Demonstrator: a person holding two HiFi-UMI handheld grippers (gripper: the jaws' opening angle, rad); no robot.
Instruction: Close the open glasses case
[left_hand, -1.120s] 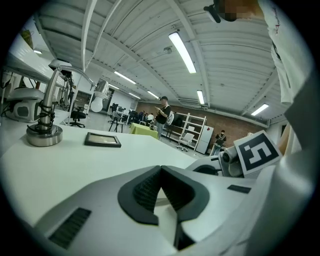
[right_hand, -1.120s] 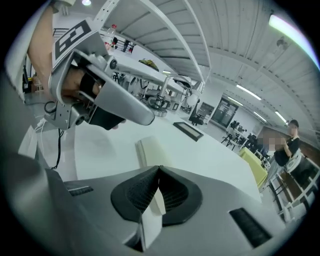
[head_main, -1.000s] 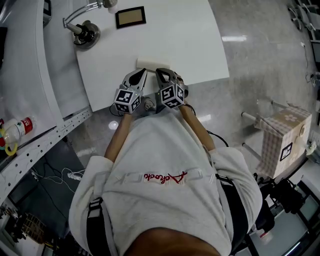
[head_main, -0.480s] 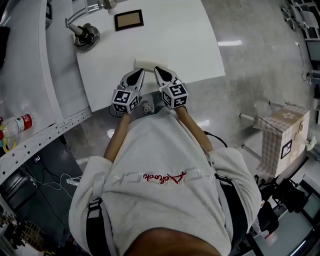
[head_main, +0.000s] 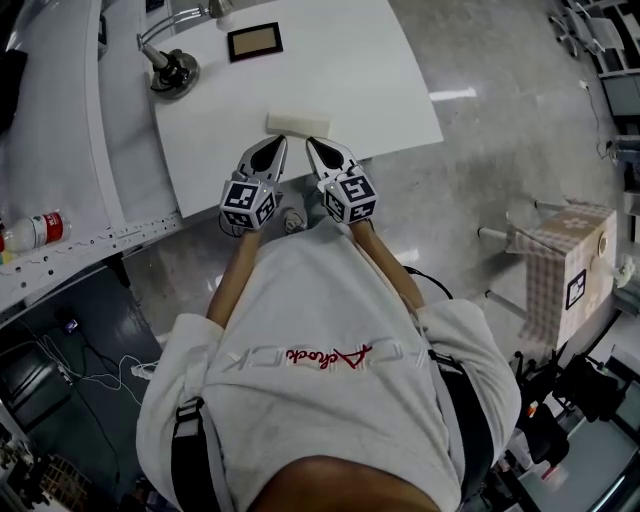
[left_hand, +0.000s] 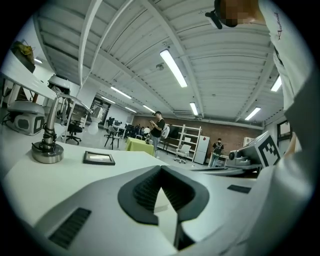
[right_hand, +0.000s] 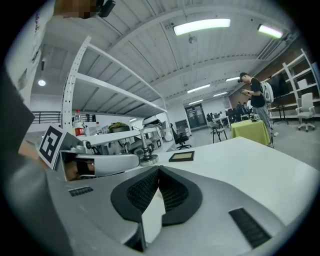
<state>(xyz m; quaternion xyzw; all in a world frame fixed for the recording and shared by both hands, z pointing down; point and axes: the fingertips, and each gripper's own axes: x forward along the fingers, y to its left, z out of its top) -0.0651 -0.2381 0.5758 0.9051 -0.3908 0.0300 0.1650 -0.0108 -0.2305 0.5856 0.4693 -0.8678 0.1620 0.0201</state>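
Observation:
The glasses case (head_main: 297, 124) is a flat cream box lying near the front edge of the white table (head_main: 380, 70); from above its lid looks down. Both grippers hover side by side just in front of it, tips pointing at it without touching. My left gripper (head_main: 277, 143) is shut with nothing between its pads (left_hand: 145, 187). My right gripper (head_main: 312, 144) is also shut and empty, its pads (right_hand: 172, 190) meeting at the tip. Each gripper shows at the edge of the other's view, the right gripper (left_hand: 250, 155) and the left gripper (right_hand: 100, 161).
A small dark-framed plaque (head_main: 254, 41) and a metal lamp base (head_main: 173, 72) stand at the table's far left. A bottle (head_main: 35, 231) lies on the bench to the left. A box under a checked cloth (head_main: 565, 270) stands on the floor at right. People stand far off.
Both grippers have risen and drawn slightly back from the case, which their tips were at a second ago. The right gripper has rolled about its axis.

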